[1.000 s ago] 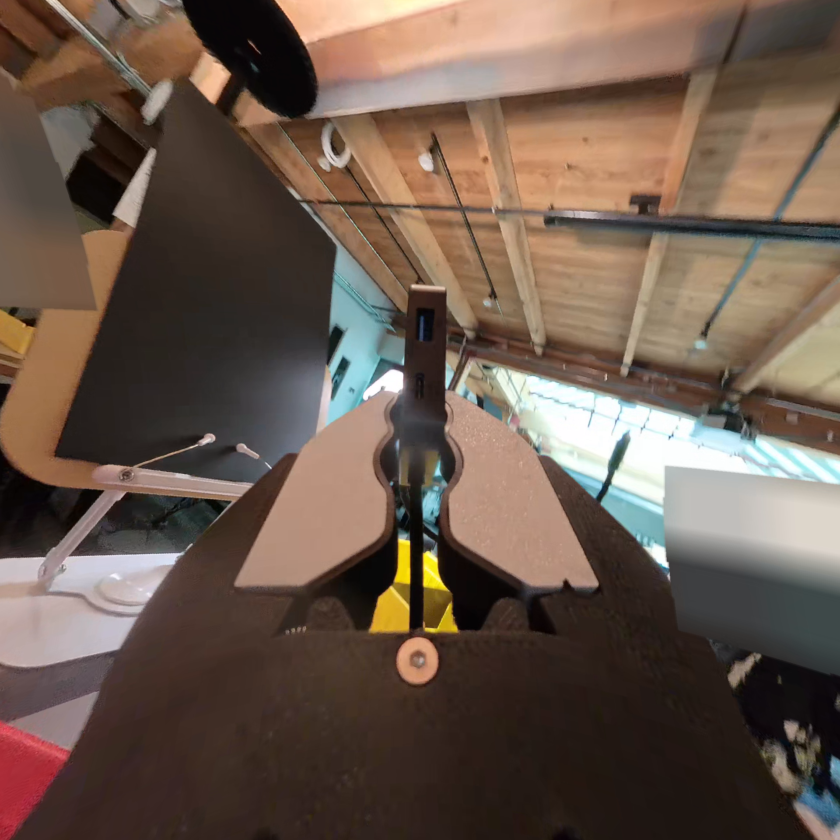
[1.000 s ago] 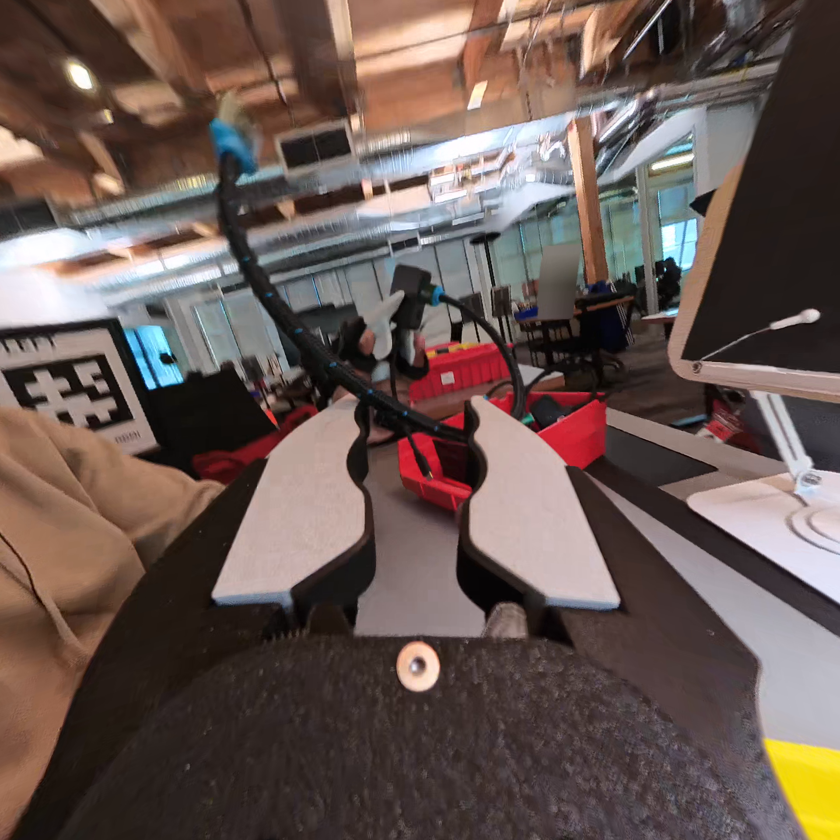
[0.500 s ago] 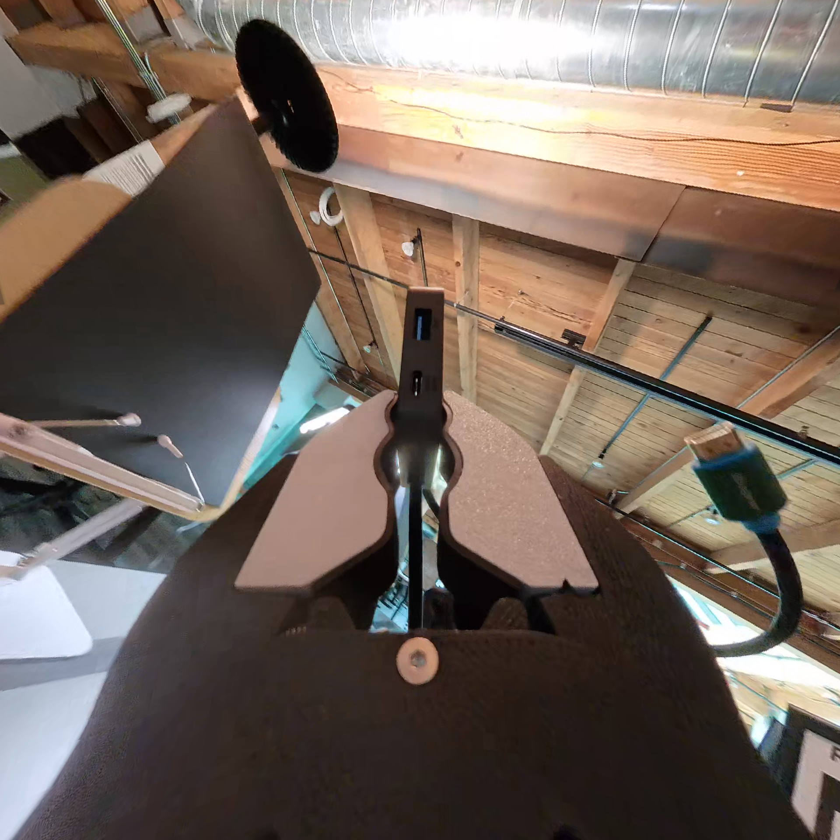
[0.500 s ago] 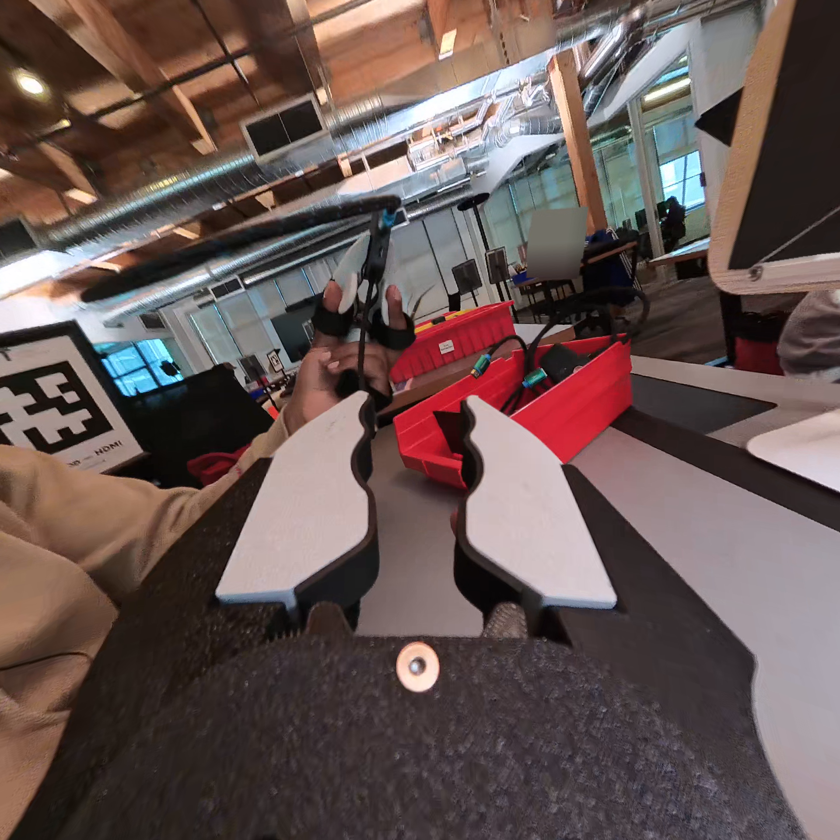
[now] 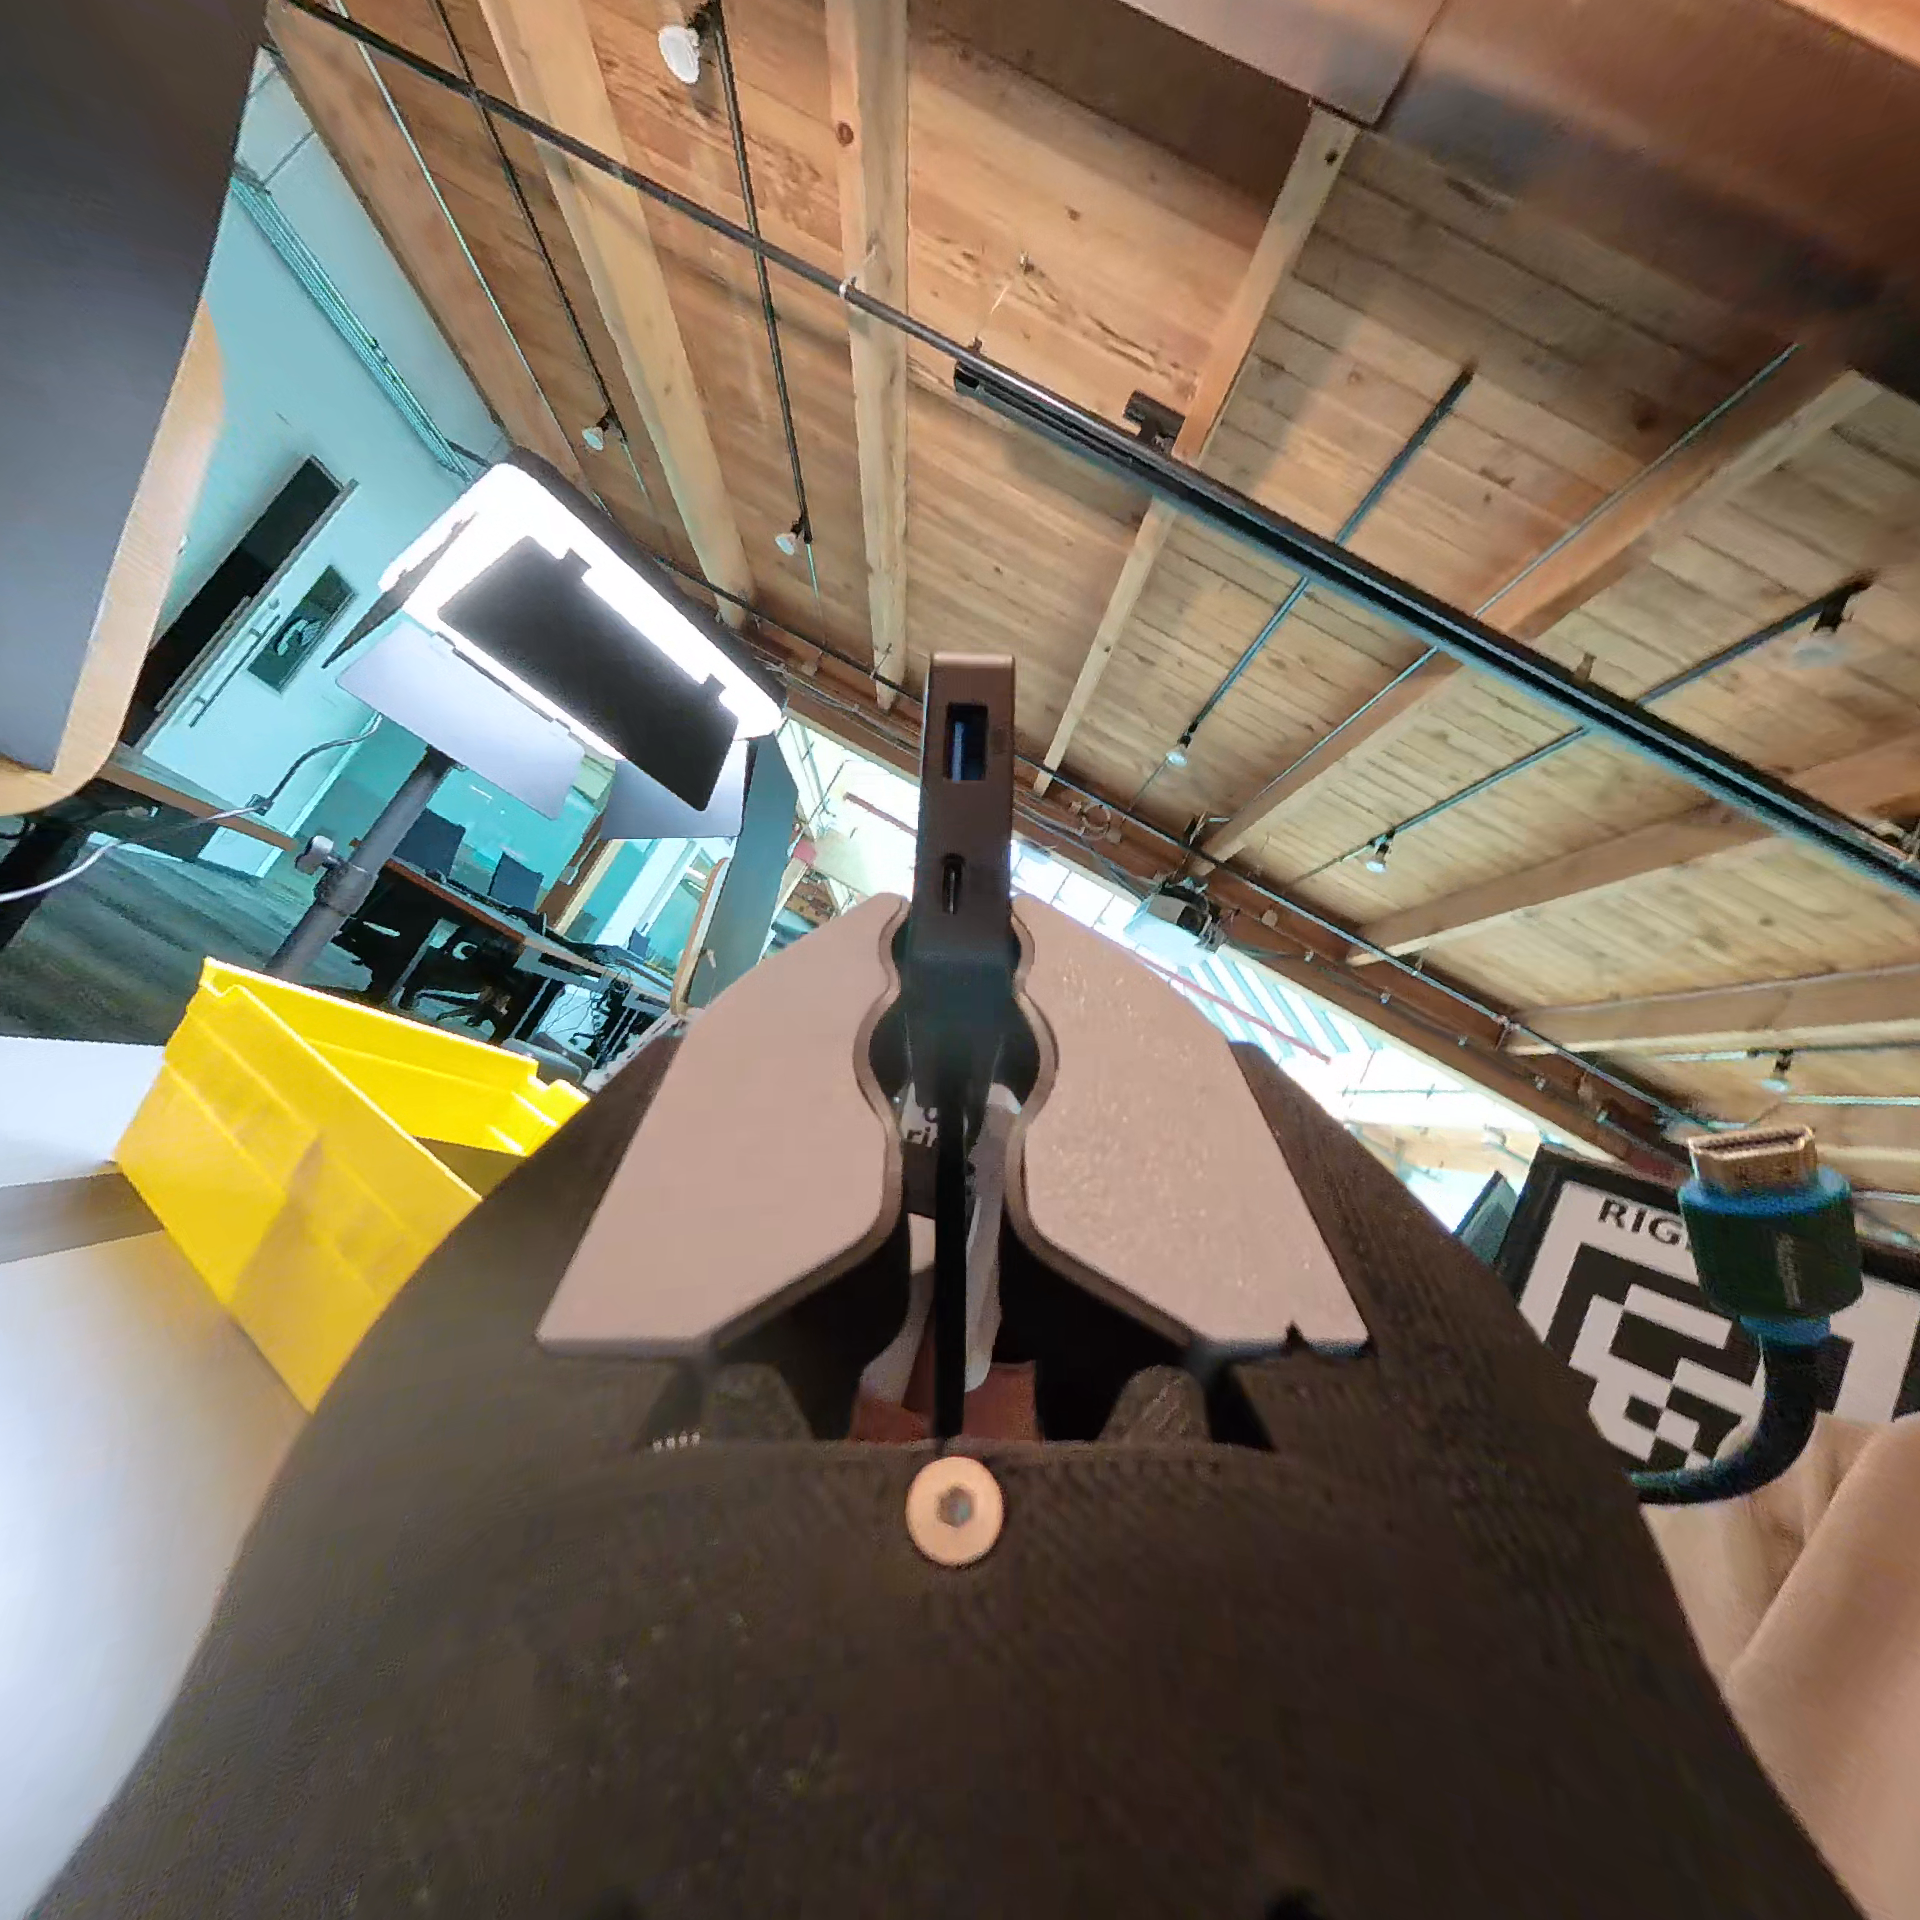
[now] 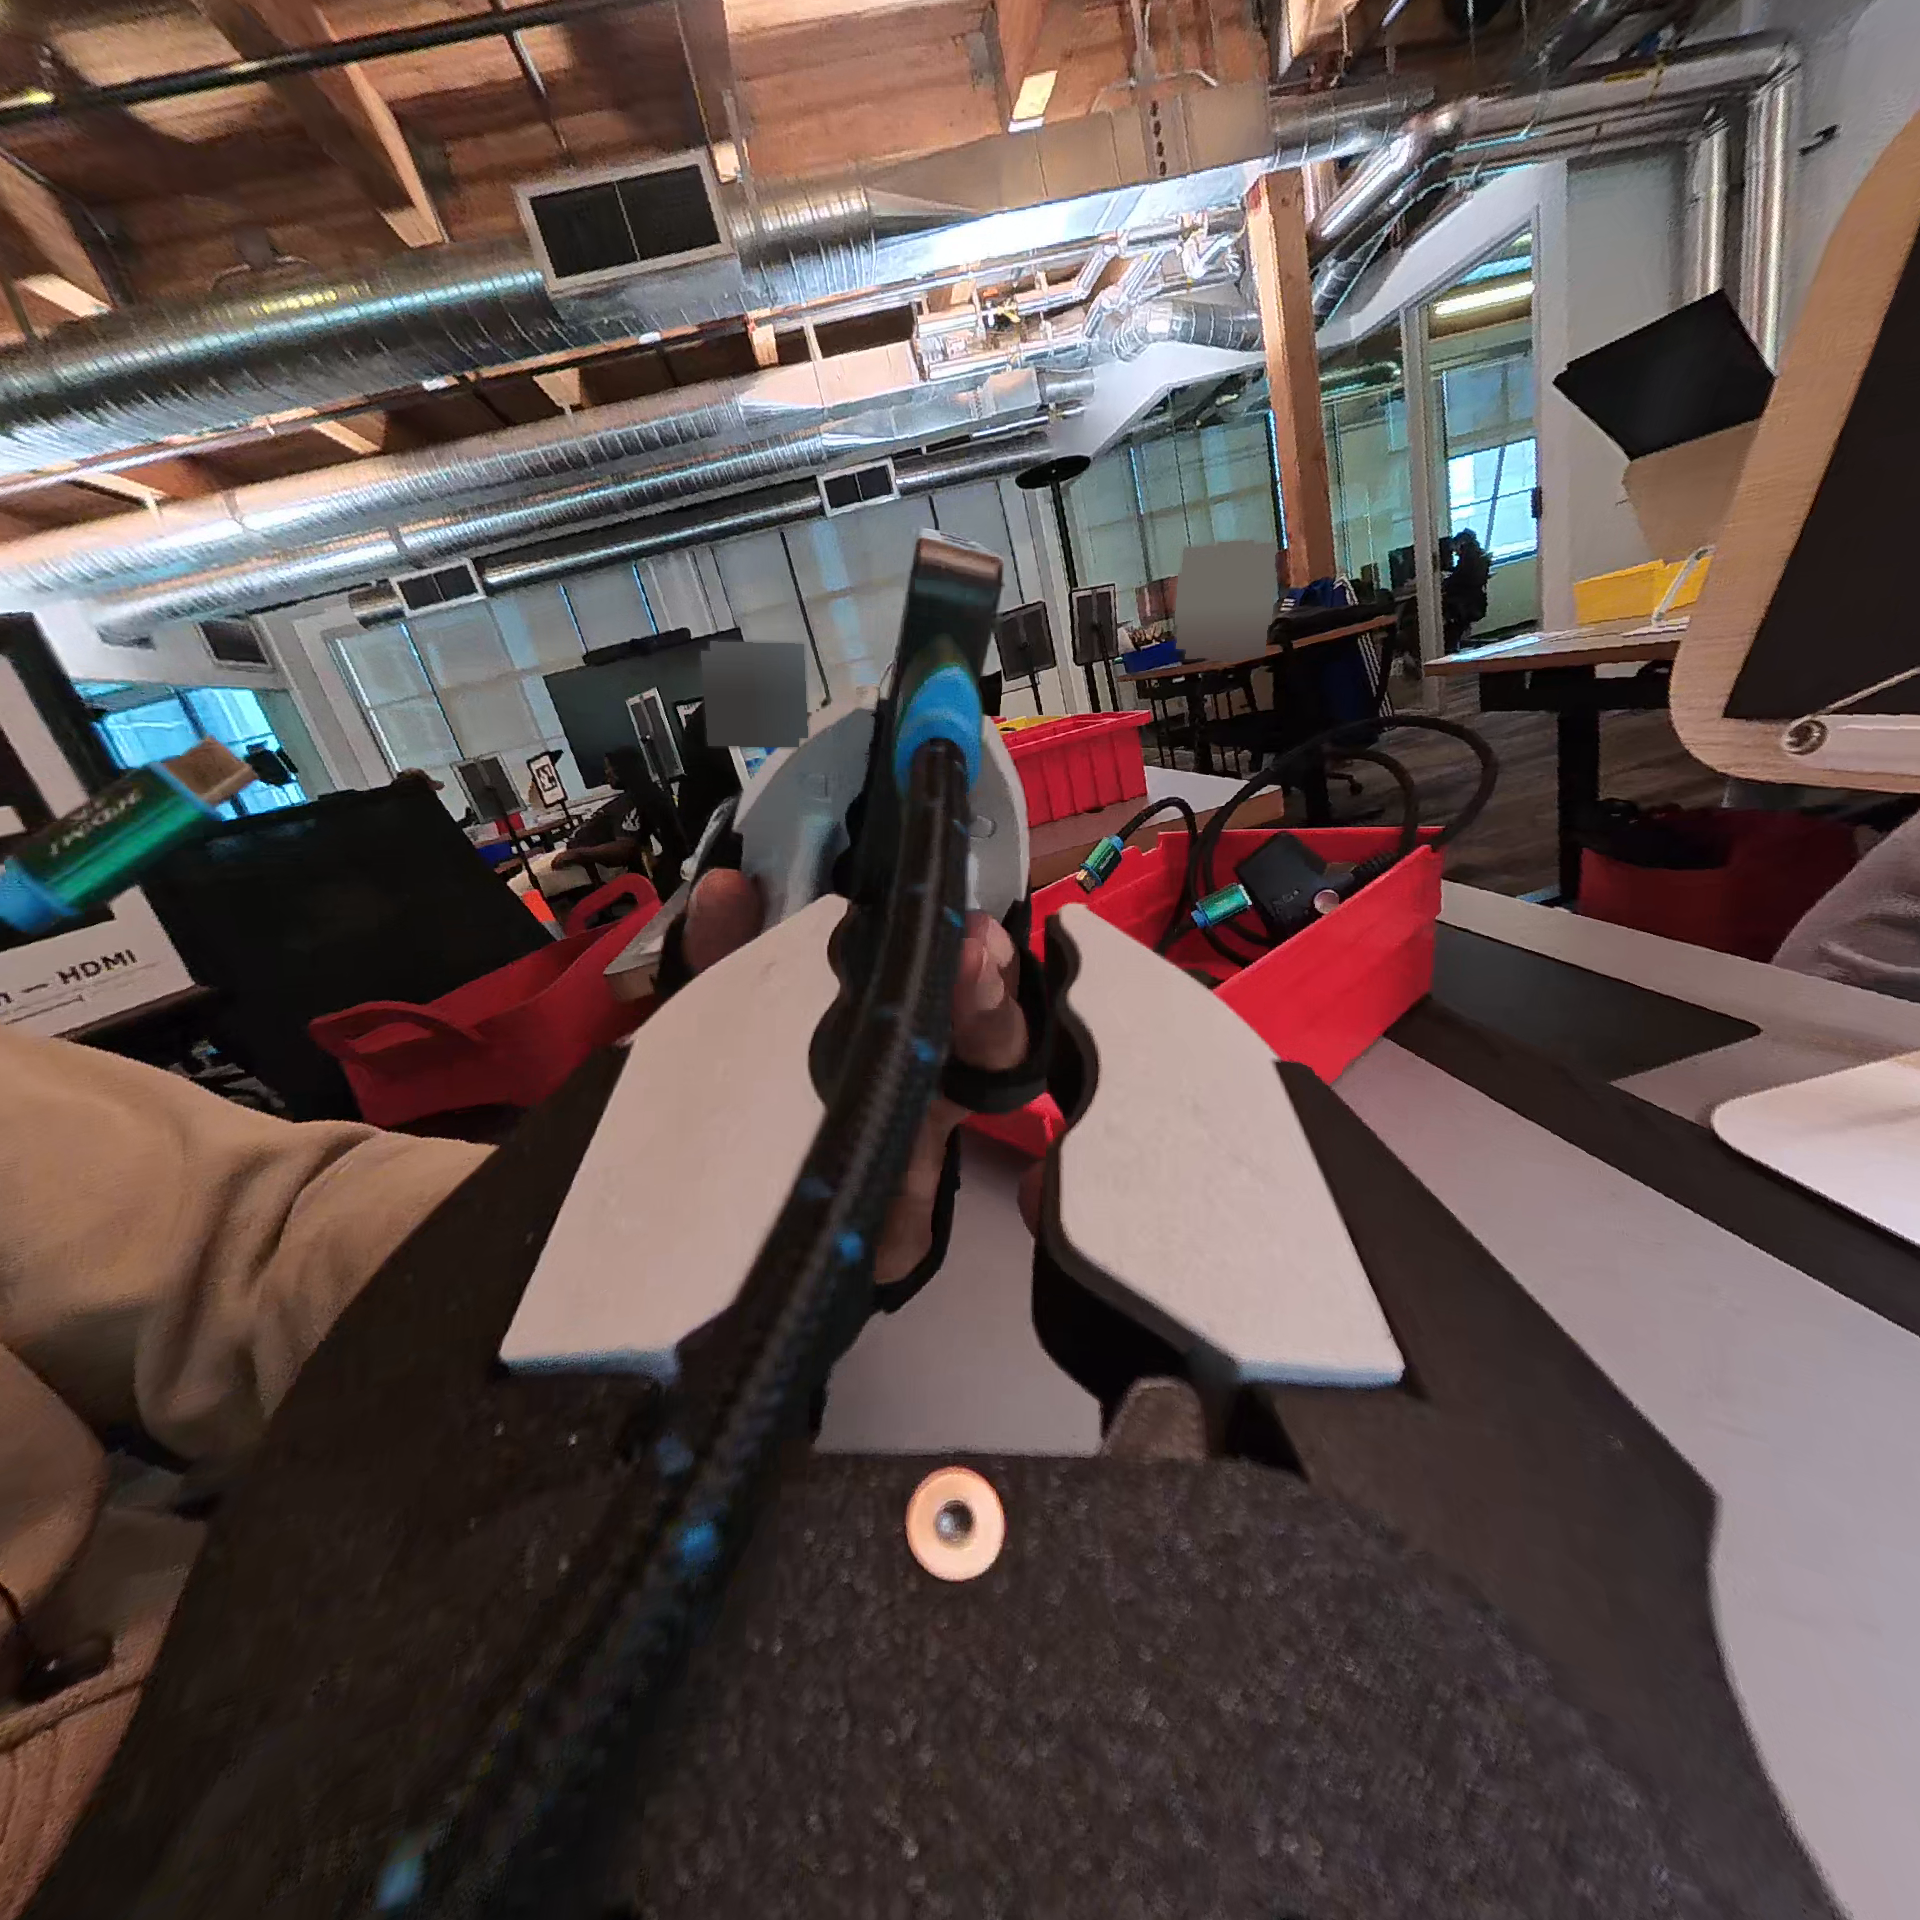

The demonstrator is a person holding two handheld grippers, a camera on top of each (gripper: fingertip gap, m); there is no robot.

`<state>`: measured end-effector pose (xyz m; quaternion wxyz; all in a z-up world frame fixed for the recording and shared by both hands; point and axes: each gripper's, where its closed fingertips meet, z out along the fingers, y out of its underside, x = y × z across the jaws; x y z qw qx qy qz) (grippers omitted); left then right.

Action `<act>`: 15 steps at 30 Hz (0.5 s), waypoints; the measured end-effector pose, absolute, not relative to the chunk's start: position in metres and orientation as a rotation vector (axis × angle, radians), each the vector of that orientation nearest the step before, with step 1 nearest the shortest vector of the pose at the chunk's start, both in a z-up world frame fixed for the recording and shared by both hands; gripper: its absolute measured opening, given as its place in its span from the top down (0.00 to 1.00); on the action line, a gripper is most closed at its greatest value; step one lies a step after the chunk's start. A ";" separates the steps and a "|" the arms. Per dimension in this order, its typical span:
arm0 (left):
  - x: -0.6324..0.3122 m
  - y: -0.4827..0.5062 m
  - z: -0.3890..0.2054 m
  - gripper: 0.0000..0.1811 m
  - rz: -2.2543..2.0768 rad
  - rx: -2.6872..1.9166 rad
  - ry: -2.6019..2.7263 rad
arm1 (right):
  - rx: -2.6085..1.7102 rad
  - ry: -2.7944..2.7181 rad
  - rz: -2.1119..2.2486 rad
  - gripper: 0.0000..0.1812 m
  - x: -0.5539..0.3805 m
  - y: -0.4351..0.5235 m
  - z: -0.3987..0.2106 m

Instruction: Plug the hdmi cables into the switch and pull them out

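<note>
Grey switch [image 5: 961,821] clamped upright in raised left gripper [image 5: 957,935].

The switch [image 5: 961,831] stands upright between the tips of the left tongs [image 5: 958,935], its thin lead running down between the fingers. To the right of it, well apart, a cable plug [image 5: 1766,1226] hangs in the air. A bin [image 5: 312,1143] lies to the left on the bench [image 5: 94,1455]. In the right wrist view, a cable [image 6: 883,1039] passes between the spread fingers of the right tongs [image 6: 940,935], nearer the left one, up to the left tongs beyond. Behind to the right, an open tray [image 6: 1340,977] with cables in it lies on the bench.
</note>
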<state>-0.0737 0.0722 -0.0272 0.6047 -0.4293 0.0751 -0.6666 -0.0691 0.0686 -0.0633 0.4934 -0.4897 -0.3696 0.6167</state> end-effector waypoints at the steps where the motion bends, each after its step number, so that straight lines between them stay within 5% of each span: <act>1: -0.074 0.072 -0.027 0.92 -1.533 -0.992 0.186 | -1.177 -0.901 1.495 0.84 -0.070 0.067 -0.063; 7: -0.074 0.070 -0.026 0.92 -1.543 -0.984 0.197 | -1.136 -0.875 1.533 0.81 -0.070 0.062 -0.052; 15: -0.058 0.065 -0.034 0.92 -1.502 -1.044 0.319 | -1.110 -0.885 1.521 0.92 -0.060 0.063 -0.046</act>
